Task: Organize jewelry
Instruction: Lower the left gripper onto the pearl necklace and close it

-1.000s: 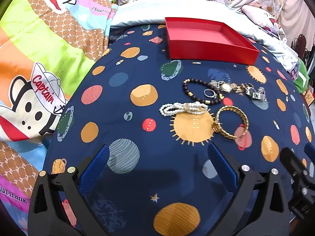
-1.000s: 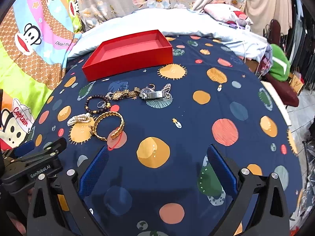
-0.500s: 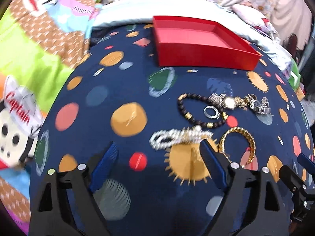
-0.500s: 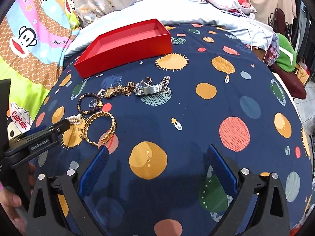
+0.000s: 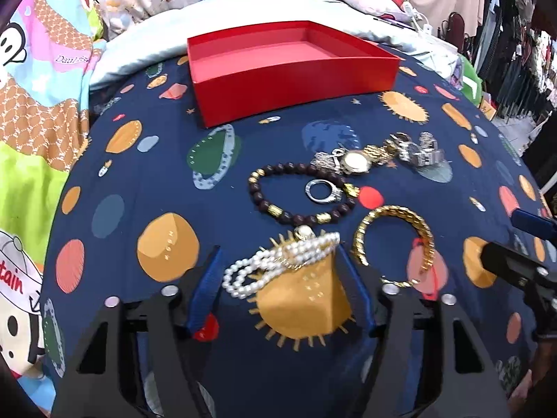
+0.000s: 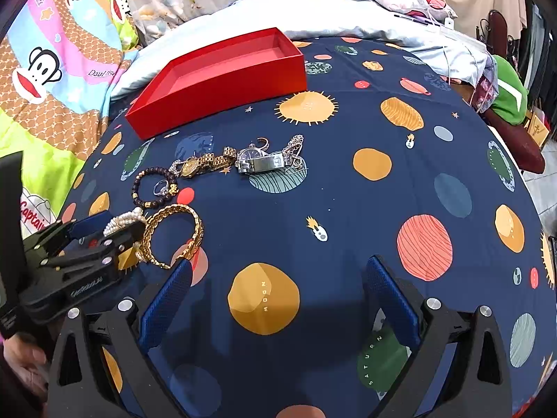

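Note:
Jewelry lies on a navy planet-print cloth. A white pearl bracelet (image 5: 278, 264) lies between the open fingers of my left gripper (image 5: 278, 254), which straddles it low at the cloth; it also shows in the right wrist view (image 6: 123, 221). Beside it lie a gold bangle (image 5: 395, 244), a dark bead bracelet (image 5: 296, 193) with a silver ring (image 5: 322, 191) inside it, a gold watch (image 5: 355, 162) and a silver watch (image 6: 261, 162). An empty red box (image 5: 289, 76) stands behind them. My right gripper (image 6: 276, 285) is open and empty above the cloth, near the front.
Cartoon-print bedding (image 5: 38, 111) lies left of the cloth. A pale pillow (image 6: 313, 14) lies behind the box. Clothes and a green item (image 6: 508, 94) are at the right edge. The left gripper's body (image 6: 69, 264) sits left of my right gripper.
My left gripper has moved forward and down until its open fingers straddle the pearl bracelet. My right gripper has shifted slightly forward and stays open.

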Demonstrator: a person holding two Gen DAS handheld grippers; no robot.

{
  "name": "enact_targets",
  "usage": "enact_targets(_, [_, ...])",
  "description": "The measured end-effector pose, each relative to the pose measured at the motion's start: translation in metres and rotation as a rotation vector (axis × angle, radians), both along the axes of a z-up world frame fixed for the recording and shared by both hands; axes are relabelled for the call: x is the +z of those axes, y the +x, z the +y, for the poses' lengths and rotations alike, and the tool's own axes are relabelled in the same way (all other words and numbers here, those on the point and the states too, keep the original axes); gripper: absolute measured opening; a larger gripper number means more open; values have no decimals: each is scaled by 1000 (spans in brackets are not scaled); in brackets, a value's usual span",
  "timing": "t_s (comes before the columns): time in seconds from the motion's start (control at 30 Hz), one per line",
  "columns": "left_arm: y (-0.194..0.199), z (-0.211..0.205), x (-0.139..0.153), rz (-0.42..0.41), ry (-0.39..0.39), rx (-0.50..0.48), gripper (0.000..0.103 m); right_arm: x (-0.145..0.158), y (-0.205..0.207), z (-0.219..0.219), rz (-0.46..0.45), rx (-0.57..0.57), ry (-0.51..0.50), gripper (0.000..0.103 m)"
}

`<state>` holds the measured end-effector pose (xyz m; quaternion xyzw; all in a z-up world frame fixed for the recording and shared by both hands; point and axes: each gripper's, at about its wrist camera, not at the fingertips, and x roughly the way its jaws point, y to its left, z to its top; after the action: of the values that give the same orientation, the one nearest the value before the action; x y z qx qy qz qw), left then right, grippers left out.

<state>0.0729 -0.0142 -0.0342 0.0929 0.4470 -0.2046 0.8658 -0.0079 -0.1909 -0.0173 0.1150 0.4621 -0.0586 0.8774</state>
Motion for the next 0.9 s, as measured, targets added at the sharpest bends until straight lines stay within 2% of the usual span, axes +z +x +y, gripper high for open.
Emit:
enact_targets(0.2, [-11,6,4,47,-69,23,30,1,2,0,-2,2,1,98])
enact_targets(0.43, [-13,-1,4,77,-108,42,30,2,1,0,-3,1,3,98])
enact_targets(0.5, [-9,-5,4,71,-108,42,34,2,1,0,-4,2,1,98])
enact_targets(0.67, [-5,-17,4,47,-88,17,32,1,1,0,-3,0,5,98])
enact_targets(0.77, [-6,-18,4,61,-103,6,16,0,1,-2,-2,-4,4,98])
enact_targets(0.9, [-9,-15,6,70,-115,12,13,-1,5,-6,0,-7,8,98])
